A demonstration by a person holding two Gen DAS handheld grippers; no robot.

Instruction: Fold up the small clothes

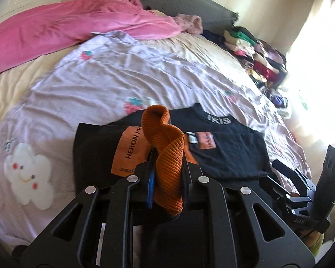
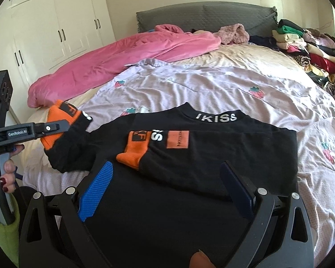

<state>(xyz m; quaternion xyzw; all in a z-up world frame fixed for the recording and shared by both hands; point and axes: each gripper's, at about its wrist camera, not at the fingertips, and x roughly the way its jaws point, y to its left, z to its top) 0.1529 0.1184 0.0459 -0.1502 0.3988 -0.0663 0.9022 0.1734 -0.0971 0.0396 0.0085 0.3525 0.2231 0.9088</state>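
A small black knit sweater (image 2: 189,156) with orange ribbed cuffs lies flat on the lilac strawberry-print quilt (image 2: 212,84), toward the bed's near edge. The left gripper (image 1: 167,165) is clamped on one orange cuff (image 1: 167,156), lifting that sleeve. The right gripper (image 2: 167,187) hangs wide open over the sweater's hem, holding nothing.

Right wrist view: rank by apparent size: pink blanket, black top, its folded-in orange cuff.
1. black top, though nearness inflates it
2. pink blanket, looks close in size
3. orange cuff
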